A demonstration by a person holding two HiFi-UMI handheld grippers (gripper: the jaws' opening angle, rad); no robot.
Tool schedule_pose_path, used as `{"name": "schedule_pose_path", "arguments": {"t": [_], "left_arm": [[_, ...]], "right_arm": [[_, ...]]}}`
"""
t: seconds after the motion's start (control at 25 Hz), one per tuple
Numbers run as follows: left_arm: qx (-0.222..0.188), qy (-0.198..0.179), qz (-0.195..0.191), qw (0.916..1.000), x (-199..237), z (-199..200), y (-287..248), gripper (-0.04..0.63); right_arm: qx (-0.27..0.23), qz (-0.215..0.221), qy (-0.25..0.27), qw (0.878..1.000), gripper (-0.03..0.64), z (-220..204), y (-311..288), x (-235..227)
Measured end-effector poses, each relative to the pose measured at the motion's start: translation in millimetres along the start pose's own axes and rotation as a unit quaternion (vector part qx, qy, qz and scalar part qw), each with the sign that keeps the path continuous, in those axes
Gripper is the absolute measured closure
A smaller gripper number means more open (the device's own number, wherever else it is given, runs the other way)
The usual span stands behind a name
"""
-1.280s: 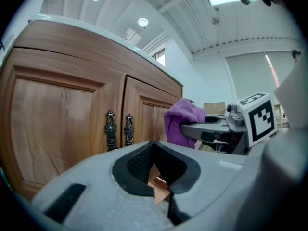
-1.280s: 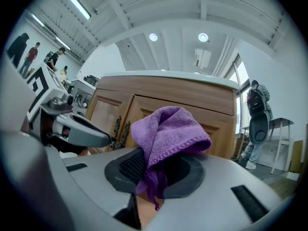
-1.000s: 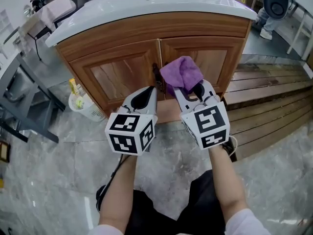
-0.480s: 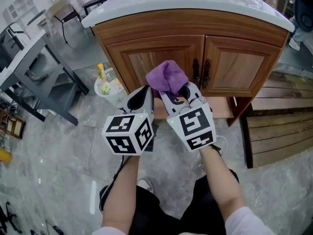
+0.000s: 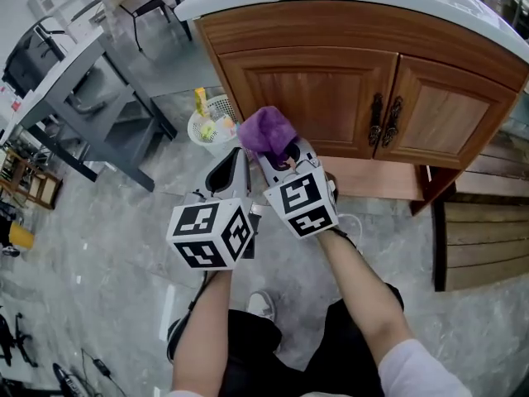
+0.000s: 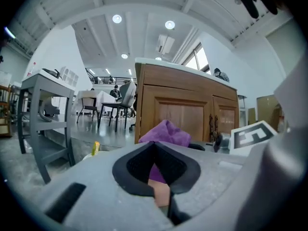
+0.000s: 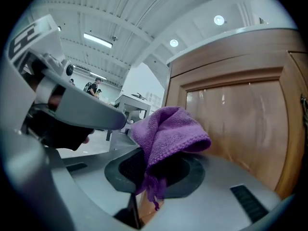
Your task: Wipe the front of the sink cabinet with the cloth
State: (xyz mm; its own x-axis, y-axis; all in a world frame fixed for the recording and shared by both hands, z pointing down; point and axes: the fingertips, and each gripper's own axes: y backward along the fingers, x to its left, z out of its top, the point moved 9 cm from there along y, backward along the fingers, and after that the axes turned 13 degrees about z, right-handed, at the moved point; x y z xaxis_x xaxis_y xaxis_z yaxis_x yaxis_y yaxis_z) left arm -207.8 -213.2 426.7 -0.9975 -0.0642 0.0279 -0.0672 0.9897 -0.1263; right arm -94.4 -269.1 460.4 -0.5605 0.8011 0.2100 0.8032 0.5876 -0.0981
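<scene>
Holds cloth [image 5: 266, 131] clamped in right tongs [image 5: 278, 154], left tongs [image 5: 235, 162] closed empty, now shifted leftward along sink cabinet [image 5: 322, 89], suggesting wiping under way.

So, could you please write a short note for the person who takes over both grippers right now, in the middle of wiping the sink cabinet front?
Left gripper: jaws shut, empty, held beside the right one.
Right gripper: shut on the purple cloth, which bunches out past the jaws.
The cloth is in front of the lower outer corner of the left door of the sink cabinet. I cannot tell whether it touches the door. The left door and the right door are both shut.
Done: the cloth is gripped and brought to the cabinet. No wipe marks show, so the wiped area is unknown.
Left: probably wipe across both doors. Mind the white basket on the floor.
</scene>
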Motion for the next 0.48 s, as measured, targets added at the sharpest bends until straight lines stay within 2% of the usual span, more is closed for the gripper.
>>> {"name": "schedule_pose_path", "arguments": {"t": [0.2, 0.48], "left_arm": [[0.021, 0.0, -0.006, 0.9998, 5, -4, 5, 0.591], [0.023, -0.001, -0.024, 0.9995, 0, -4, 5, 0.591]], "right_arm": [[0.014, -0.003, 0.017, 1.0, 0.545, -15, -27, 8], [0.032, -0.014, 0.034, 0.999, 0.545, -28, -34, 10]]}}
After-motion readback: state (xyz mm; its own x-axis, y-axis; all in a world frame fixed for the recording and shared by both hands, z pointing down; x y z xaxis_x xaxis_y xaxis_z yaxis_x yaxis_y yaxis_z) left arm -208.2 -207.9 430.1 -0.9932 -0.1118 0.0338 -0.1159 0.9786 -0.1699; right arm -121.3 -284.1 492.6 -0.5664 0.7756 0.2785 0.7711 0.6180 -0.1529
